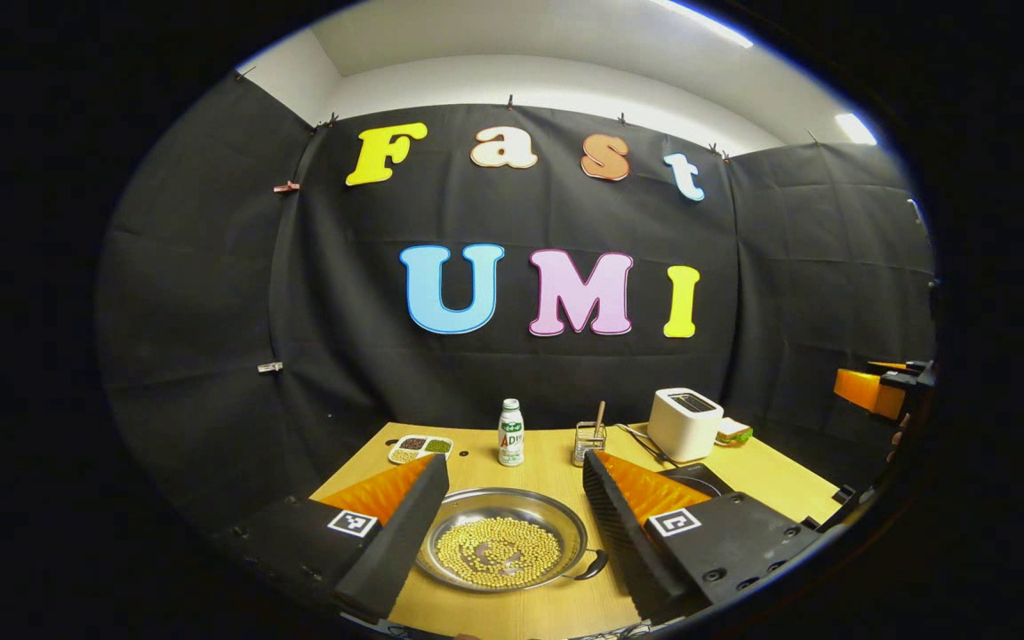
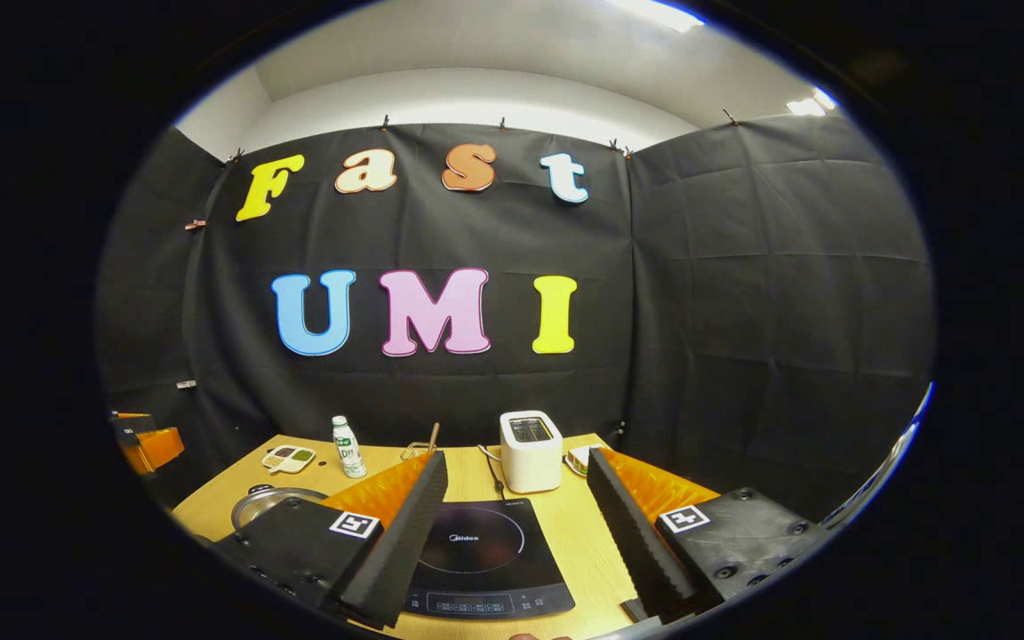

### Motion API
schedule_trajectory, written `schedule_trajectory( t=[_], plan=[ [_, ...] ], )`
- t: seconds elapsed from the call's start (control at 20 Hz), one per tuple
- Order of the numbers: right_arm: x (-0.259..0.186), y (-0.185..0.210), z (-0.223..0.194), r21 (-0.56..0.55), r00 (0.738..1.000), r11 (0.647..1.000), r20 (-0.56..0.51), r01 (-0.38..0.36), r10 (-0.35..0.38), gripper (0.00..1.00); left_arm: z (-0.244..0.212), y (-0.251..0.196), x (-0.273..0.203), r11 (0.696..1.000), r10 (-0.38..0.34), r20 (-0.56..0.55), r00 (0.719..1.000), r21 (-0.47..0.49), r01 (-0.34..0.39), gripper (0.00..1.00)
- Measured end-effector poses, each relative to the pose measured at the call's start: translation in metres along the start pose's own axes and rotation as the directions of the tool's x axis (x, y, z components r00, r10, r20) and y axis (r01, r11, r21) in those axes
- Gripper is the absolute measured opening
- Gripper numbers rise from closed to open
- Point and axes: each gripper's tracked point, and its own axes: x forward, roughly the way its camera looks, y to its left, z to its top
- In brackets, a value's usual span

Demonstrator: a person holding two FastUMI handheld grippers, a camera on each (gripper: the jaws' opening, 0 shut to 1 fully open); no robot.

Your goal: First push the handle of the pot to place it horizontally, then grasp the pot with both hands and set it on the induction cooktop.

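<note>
A pale wooden table carried a flat black induction cooktop. To its left sat a shallow round steel pot of yellow beans, its dark handle pointing toward the cooktop and slightly toward the near edge. The left gripper and right gripper hovered wide open, holding nothing.

**Clearance around pot and cooktop**

Pot sits between the spread fingers of the left gripper, open table on its near side. Induction cooktop top bare, reachable between the right gripper fingers. Obstacles along the far edge: toaster just behind the cooktop, bottle, utensil holder, snack tray.
</note>
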Motion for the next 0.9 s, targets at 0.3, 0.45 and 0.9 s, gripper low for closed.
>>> schedule_trajectory(
  t=[0.3, 0.45, 0.9],
  plan=[
    [-0.007, 0.022, 0.015, -0.015, 0.998, 0.998, 0.018, -0.054, 0.054, 0.98, -0.001, 0.008, -0.013, 0.999, -0.036, -0.015, 0.999, 0.027, 0.036, 0.95],
    [-0.001, 0.024, 0.017, -0.024, 0.997, 0.997, 0.020, -0.073, 0.074, 0.98, -0.009, 0.007, -0.013, 0.999, -0.049, -0.058, 0.997, 0.007, 0.050, 0.89],
    [0.045, 0.016, 0.011, -0.055, 0.994, 0.993, 0.031, -0.104, 0.106, 0.98, -0.065, -0.019, 0.014, 0.991, -0.120, -0.263, 0.957, -0.091, 0.099, 0.41]
  ],
)
